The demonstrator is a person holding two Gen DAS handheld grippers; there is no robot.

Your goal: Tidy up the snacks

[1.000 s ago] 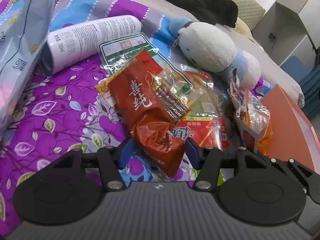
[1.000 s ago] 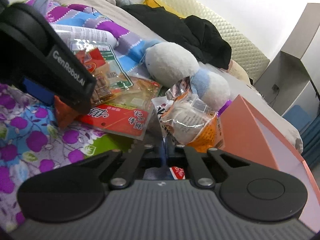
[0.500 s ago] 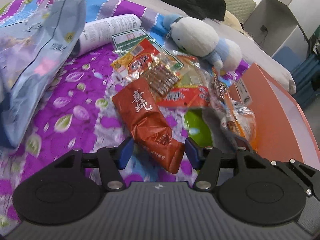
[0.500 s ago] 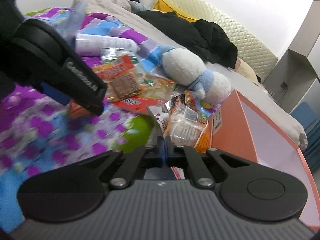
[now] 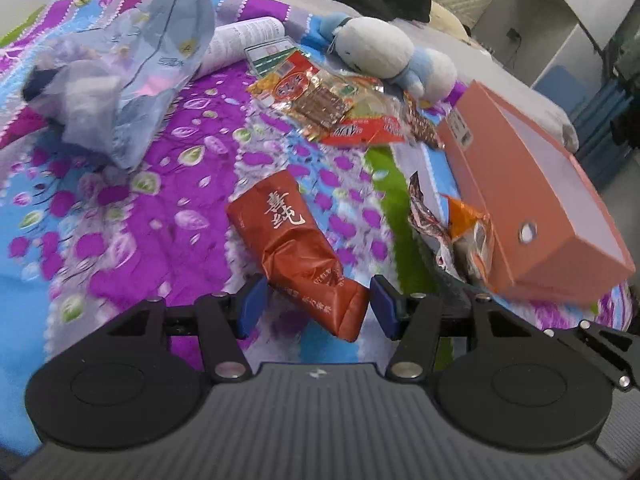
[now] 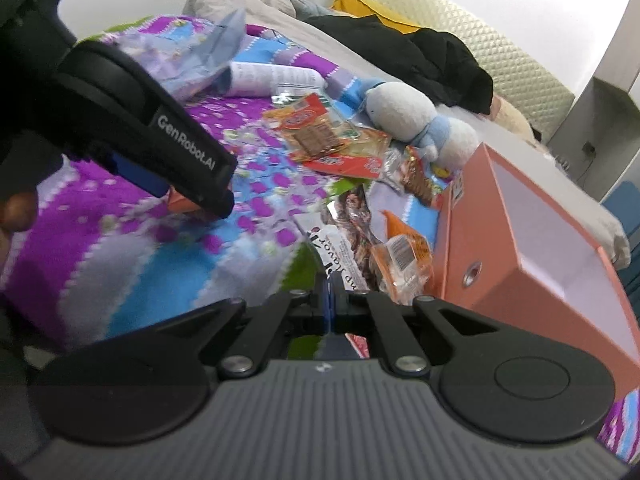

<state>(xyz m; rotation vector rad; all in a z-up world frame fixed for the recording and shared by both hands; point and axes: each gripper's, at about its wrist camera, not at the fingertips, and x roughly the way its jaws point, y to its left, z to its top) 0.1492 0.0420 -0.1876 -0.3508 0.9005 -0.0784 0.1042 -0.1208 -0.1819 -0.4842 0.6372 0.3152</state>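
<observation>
1. A second ago the left gripper (image 5: 316, 308) was right over the snack pile (image 5: 328, 108) with the red bag (image 5: 296, 248) between its blue pads. Now the pile is far up the blanket (image 5: 120, 208), so the bag has been carried away from it.
2. The pads press on the bag's crumpled bottom end, one on each side, just as before. The bag is dark red with white writing, wrinkly, and it sticks up and away from the gripper.
3. A second ago the right gripper (image 6: 330, 300) was by the pile too. Now the orange box (image 6: 516, 240) is much closer and bigger beside it.
4. Its fingers are pressed together, pinching the edge of a bundle of wrappers (image 6: 384, 256), one orange and one white with black writing. The bundle hangs just beside the box wall.
5. The box is open and looks empty inside. I think both snacks are going there, so the tidying has only begun.
6. A plush toy (image 5: 384, 50) lies behind the pile.
</observation>
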